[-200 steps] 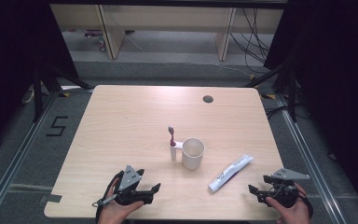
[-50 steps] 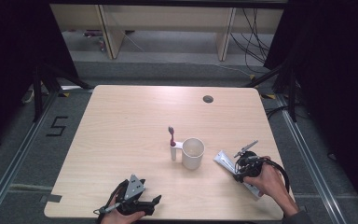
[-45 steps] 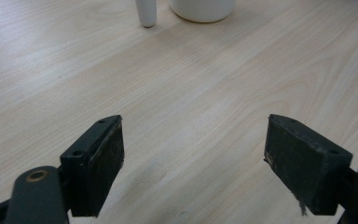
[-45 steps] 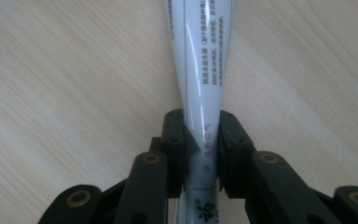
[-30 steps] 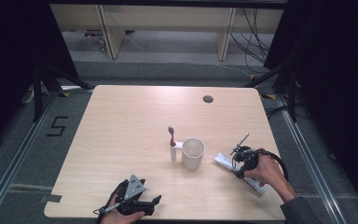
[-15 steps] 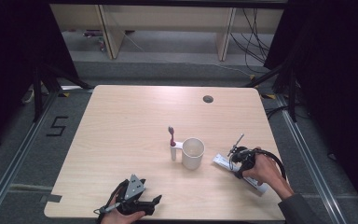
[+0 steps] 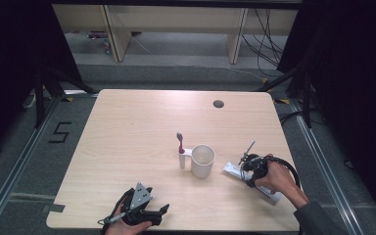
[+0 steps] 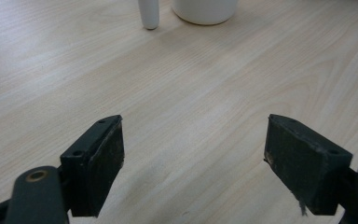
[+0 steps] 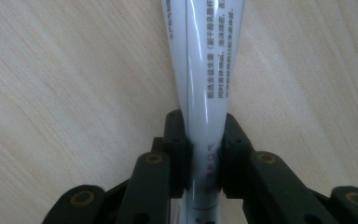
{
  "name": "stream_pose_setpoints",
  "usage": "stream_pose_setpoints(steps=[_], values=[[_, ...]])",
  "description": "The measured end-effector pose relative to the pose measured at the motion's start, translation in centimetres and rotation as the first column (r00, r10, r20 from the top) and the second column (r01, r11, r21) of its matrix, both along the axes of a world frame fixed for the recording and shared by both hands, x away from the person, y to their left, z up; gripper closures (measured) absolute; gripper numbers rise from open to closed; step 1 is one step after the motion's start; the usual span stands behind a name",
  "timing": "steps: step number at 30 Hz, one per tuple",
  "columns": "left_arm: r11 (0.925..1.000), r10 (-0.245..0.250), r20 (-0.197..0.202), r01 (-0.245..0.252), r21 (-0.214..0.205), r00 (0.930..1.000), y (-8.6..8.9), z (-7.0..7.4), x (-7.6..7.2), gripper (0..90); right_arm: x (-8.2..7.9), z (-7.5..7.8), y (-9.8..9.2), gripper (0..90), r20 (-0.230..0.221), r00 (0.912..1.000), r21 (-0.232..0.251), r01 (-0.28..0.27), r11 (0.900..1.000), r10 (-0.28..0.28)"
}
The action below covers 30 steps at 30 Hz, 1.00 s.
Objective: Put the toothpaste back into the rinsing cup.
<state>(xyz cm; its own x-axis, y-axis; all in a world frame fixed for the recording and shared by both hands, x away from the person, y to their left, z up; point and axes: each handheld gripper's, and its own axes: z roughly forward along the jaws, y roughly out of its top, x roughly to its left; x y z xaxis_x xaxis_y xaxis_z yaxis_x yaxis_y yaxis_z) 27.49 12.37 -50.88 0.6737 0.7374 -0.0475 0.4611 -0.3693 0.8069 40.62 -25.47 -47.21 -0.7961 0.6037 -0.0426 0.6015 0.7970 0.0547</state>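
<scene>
Toothpaste tube [image 9: 204, 70] is pinched between the jaws of the right gripper [image 9: 204, 161], pads pressed against both its sides; the tube runs on ahead along the wooden table [image 9: 65, 84]. In the high view the tube [image 7: 235, 170] lies flat, just right of the white cup [image 7: 202, 160]. Left gripper [image 8: 193, 158] is held wide apart, nothing between its jaws, near the table's front edge.

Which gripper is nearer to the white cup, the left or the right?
Right. The right gripper is just beside the white cup, closed on the toothpaste tube. The left gripper rests farther away at the table's near edge.
</scene>
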Motion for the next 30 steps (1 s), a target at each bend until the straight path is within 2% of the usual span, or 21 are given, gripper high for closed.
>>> stream_pose_setpoints(steps=[2,3,4,6,8,9,10,11,12,13,17,18,21,22,23,25,26,27,28,29,30], values=[[1.0,0.008,-0.002,-0.008,0.002,1.0,0.0,0.0,0.0,19.6,0.0,0.1,0.0,76.6,-0.004,1.0,-0.003,-0.001,1.0,0.001],[1.0,0.002,0.0,-0.002,0.002,1.0,0.0,0.0,0.0,19.6,0.0,0.0,-0.2,76.7,0.003,1.0,0.014,-0.003,0.9999,0.003],[1.0,0.002,-0.001,-0.002,0.006,1.0,0.0,0.1,-0.1,19.6,0.2,0.0,-0.3,76.8,0.005,0.9996,0.013,-0.028,0.9995,0.028],[1.0,0.007,-0.002,-0.007,-0.006,1.0,0.0,0.0,0.0,19.6,0.1,0.2,-0.2,76.8,0.001,0.9999,0.01,-0.011,0.9999,0.011],[1.0,0.007,-0.004,-0.007,0.004,1.0,0.1,0.0,0.0,19.6,0.0,0.3,-0.4,76.9,0.01,0.9999,0.053,0.007,0.9986,-0.008],[0.9999,0.01,-0.004,-0.01,-0.006,0.9999,0.0,0.0,0.0,19.6,0.0,0.8,-0.6,76.9,0.025,0.9996,0.059,0.008,0.9982,-0.009],[0.9999,0.01,-0.004,-0.01,-0.006,0.9999,0.0,0.0,0.0,19.6,0.2,0.8,-0.9,76.9,0.032,0.9995,0.086,-0.009,0.9963,0.006],[1.0,0.005,-0.004,-0.005,0.005,1.0,0.1,0.0,0.0,19.6,0.0,1.3,-0.9,76.9,0.039,0.9985,0.102,0.034,0.9942,-0.038],[1.0,0.007,-0.004,-0.007,0.004,1.0,0.1,0.1,0.0,19.6,0.0,1.3,-0.9,76.9,0.039,0.9985,0.102,0.034,0.9942,-0.038],[0.9999,0.011,-0.005,-0.011,0.003,0.9999,0.1,0.1,0.0,19.6,0.2,2.1,-1.5,76.8,0.067,0.9974,0.147,0.017,0.9891,-0.027],[0.9999,0.002,0.001,-0.002,0.017,1.0,0.1,0.0,0.1,19.6,0.3,2.8,-1.9,76.9,0.095,0.9934,0.186,0.045,0.9815,-0.064],[0.9999,0.012,0.0,-0.012,-0.009,0.9999,0.0,0.0,0.0,19.6,0.6,3.2,-2.3,76.9,0.121,0.9901,0.218,0.043,0.975,-0.071],[1.0,0.008,-0.005,-0.008,0.003,1.0,0.1,0.0,0.0,19.6,0.7,3.5,-2.5,76.9,0.139,0.9862,0.247,0.053,0.9675,-0.089],[0.9999,0.013,-0.002,-0.013,0.004,0.9999,0.1,0.0,0.1,19.6,0.9,4.1,-2.7,76.9,0.164,0.9787,0.282,0.073,0.9566,-0.123],[0.9999,0.014,-0.002,-0.014,0.0,0.9999,0.1,0.0,0.1,19.6,1.0,4.3,-2.8,76.9,0.157,0.9776,0.296,0.089,0.951,-0.14],[0.9999,0.01,-0.005,-0.01,0.0,0.9999,0.1,0.0,0.0,19.6,1.2,4.5,-2.9,76.9,0.176,0.9742,0.308,0.081,0.9478,-0.141],[1.0,0.008,-0.003,-0.008,0.003,1.0,0.1,0.1,0.1,19.6,1.1,5.0,-2.7,76.9,0.177,0.9668,0.32,0.121,0.9397,-0.184],[0.9999,0.011,0.002,-0.011,-0.009,0.9999,0.1,0.0,0.2,19.6,1.3,5.7,-2.7,76.9,0.169,0.9586,0.375,0.153,0.9143,-0.229],[0.9999,0.011,0.002,-0.011,-0.009,0.9999,0.1,0.0,0.2,19.6,1.3,5.7,-2.7,76.9,0.169,0.9586,0.375,0.153,0.9143,-0.229],[0.9999,0.015,-0.002,-0.015,-0.002,0.9999,0.1,0.0,0.1,19.6,1.6,5.8,-2.9,76.9,0.201,0.9535,0.379,0.135,0.9153,-0.224],[0.9999,0.015,-0.003,-0.015,-0.005,0.9999,0.1,0.0,0.0,19.6,1.6,6.2,-2.6,76.9,0.194,0.946,0.405,0.164,0.8995,-0.259]])
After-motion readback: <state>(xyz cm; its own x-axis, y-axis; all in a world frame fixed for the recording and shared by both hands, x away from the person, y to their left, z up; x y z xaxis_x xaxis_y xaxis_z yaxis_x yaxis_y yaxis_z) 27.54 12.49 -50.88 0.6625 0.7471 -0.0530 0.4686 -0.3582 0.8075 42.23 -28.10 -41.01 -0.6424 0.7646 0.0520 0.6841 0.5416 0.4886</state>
